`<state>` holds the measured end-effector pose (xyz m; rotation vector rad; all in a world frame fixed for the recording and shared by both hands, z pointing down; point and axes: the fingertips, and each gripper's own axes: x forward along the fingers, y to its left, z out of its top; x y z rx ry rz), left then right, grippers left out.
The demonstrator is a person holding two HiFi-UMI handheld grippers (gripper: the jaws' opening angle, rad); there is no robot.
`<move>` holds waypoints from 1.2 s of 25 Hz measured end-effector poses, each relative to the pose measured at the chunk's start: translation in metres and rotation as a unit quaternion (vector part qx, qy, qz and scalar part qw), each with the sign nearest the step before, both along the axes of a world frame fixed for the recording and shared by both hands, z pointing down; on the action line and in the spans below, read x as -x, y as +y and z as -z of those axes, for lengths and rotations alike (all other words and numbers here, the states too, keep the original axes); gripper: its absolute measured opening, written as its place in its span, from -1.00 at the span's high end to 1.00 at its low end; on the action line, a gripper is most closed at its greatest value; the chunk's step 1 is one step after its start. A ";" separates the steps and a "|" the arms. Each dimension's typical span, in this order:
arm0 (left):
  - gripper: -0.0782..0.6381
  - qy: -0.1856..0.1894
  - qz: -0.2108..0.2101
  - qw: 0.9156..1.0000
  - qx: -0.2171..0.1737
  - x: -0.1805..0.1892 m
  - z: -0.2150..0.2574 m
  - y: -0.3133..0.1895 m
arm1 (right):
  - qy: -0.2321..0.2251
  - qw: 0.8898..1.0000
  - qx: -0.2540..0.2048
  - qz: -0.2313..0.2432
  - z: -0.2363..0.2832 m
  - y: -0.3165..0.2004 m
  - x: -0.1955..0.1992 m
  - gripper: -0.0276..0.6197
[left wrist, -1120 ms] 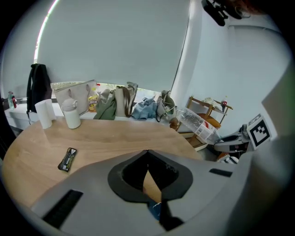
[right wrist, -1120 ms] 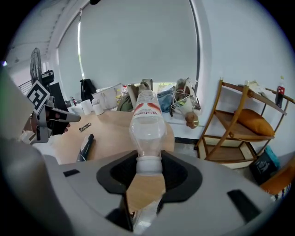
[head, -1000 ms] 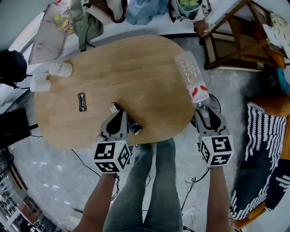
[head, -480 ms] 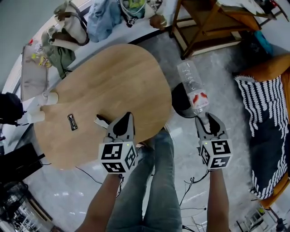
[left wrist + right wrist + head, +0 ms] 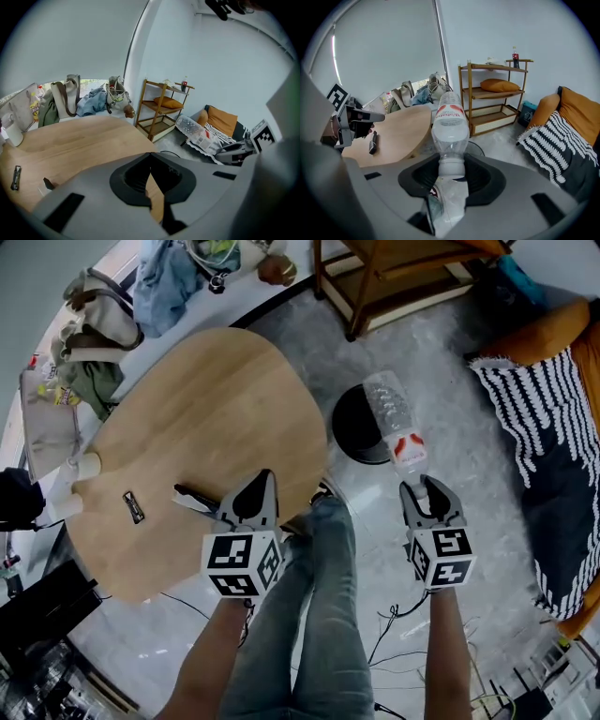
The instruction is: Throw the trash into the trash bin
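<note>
- Tabletop (image 5: 197, 409): small litter near its front edge.
- Black round bin (image 5: 352, 427): floor, off tabletop's right edge.
- Plastic bottle (image 5: 389, 404): neck pinched by right gripper (image 5: 427, 491), above bin's rim.
- Left gripper (image 5: 262, 482): pressed together, empty.
- Step: carrying. Next: centre, release.

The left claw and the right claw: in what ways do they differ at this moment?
The right claw is closed on the neck of a clear plastic bottle; the left claw is closed on nothing. The left claw is above the edge of the wooden table; the right claw is above the floor, its bottle pointing toward the black bin. Both point forward and down.
</note>
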<state>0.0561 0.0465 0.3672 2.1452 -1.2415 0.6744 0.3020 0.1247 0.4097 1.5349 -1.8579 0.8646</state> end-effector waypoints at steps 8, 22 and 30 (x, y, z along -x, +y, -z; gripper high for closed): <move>0.73 -0.023 -0.002 0.999 0.022 0.000 -0.034 -0.011 | -0.010 0.998 0.062 -0.013 -0.068 0.019 -0.005 0.42; 0.73 -0.030 0.036 0.998 0.045 0.010 -0.064 -0.039 | -0.008 0.985 0.171 -0.037 -0.161 0.015 -0.001 0.41; 0.73 -0.035 0.056 0.996 0.057 0.021 -0.075 -0.042 | 0.002 0.975 0.219 -0.035 -0.186 0.000 -0.005 0.41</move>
